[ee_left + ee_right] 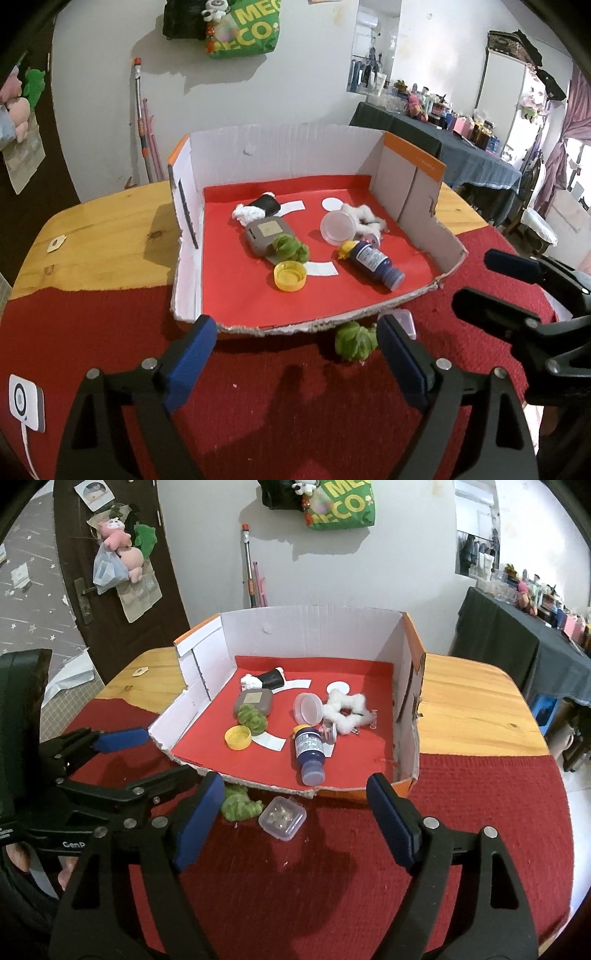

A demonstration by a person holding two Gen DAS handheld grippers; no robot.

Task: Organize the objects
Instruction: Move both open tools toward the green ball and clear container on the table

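A cut-open cardboard box with a red floor holds a blue bottle, yellow cap, green yarn ball, grey case, clear lid and white scrunchie. In front of the box on the red cloth lie a second green yarn ball and a small clear plastic case. My left gripper is open and empty. My right gripper is open and empty above the clear case.
A black roll with white cloth lies at the box's back. A white charger sits on the cloth at left. The wooden table extends around the box. A dark cluttered table stands behind right.
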